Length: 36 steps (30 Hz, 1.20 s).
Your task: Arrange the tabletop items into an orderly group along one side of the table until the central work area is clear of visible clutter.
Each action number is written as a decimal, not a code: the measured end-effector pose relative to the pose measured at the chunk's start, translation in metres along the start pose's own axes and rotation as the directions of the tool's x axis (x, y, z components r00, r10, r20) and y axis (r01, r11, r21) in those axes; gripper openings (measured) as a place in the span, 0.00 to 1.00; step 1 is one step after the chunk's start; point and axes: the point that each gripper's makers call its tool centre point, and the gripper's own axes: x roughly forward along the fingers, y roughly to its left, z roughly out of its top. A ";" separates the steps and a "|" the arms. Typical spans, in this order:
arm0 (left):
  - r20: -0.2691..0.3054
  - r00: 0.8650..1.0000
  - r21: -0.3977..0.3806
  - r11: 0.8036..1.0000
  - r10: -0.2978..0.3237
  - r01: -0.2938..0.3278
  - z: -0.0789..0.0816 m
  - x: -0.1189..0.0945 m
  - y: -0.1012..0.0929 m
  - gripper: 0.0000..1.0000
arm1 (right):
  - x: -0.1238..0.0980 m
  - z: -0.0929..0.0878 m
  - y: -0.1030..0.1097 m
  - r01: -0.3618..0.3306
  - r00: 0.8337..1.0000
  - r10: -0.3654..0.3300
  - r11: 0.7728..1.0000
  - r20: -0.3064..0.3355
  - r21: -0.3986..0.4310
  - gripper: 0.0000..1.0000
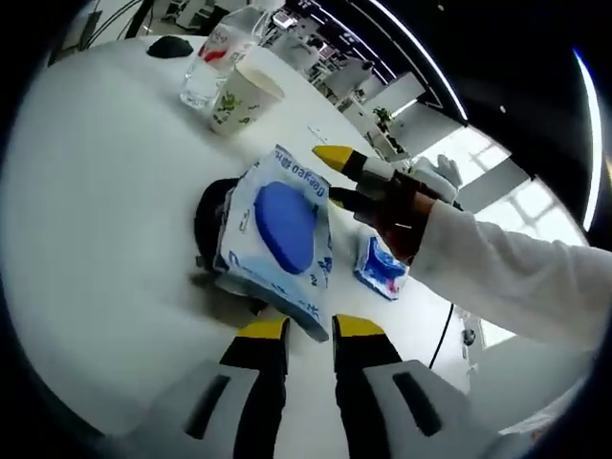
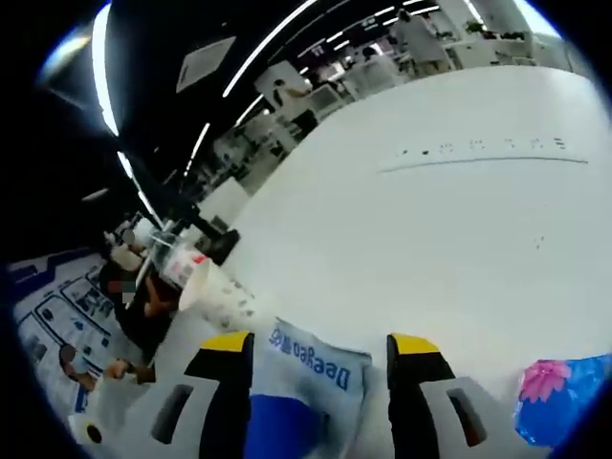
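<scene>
white tabletop point(image 1: 86, 239) in an open office carries your wet wipes pack point(image 1: 277, 234), which lies near the middle on a dark object point(image 1: 212, 222). your right gripper point(image 2: 320, 349) has its yellow-tipped jaws spread wide around the pack's far edge, not closed on it, while your left gripper point(image 1: 310, 330) sits just short of its near corner, jaws slightly apart and holding nothing. farther off stand a paper cup point(image 1: 244, 98) and clear bottle point(image 1: 218, 55) touching, a black mouse point(image 1: 170, 46) beyond, a small blue packet point(image 1: 382, 268) to the right.

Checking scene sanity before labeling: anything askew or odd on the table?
The wipes pack lies tilted atop a black object, not flat on the table. The paper cup and plastic cup stand upright; no spill shows.
</scene>
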 end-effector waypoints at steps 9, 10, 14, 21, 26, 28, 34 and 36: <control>-0.022 0.999 -0.061 0.997 0.050 -0.051 -0.001 0.009 0.017 0.10 | 0.003 -0.014 -0.007 0.019 0.998 -0.020 1.000 -0.061 -0.019 0.17; -0.020 0.999 -0.064 0.997 0.051 -0.052 0.000 0.009 0.018 0.10 | 0.002 -0.014 -0.007 0.018 0.998 -0.019 1.000 -0.059 -0.017 0.13; -0.010 0.998 -0.038 0.997 0.063 -0.064 0.003 0.004 0.021 0.04 | -0.004 -0.010 -0.002 -0.018 0.999 0.017 1.000 -0.045 -0.008 0.08; 0.011 0.996 -0.013 0.996 0.085 -0.085 0.016 -0.009 0.032 0.00 | -0.027 0.000 0.017 -0.102 0.993 0.099 0.994 0.066 0.050 0.00; 0.050 0.995 -0.074 0.993 0.091 -0.088 0.024 -0.024 0.043 0.00 | -0.054 -0.002 0.020 -0.134 0.982 0.107 0.974 0.154 0.180 0.00; 0.060 0.993 -0.068 0.993 0.098 -0.094 0.030 -0.030 0.047 0.00 | -0.069 -0.007 0.023 -0.147 0.977 0.114 0.971 0.179 0.187 0.00; 0.108 0.988 -0.088 0.991 0.110 -0.100 0.058 -0.041 0.058 0.00 | -0.108 -0.024 0.036 -0.172 0.962 0.122 0.966 0.243 0.195 0.00; 0.109 0.988 -0.084 0.992 0.108 -0.099 0.063 -0.041 0.056 0.00 | -0.121 -0.031 0.039 -0.165 0.957 0.115 0.971 0.265 0.175 0.00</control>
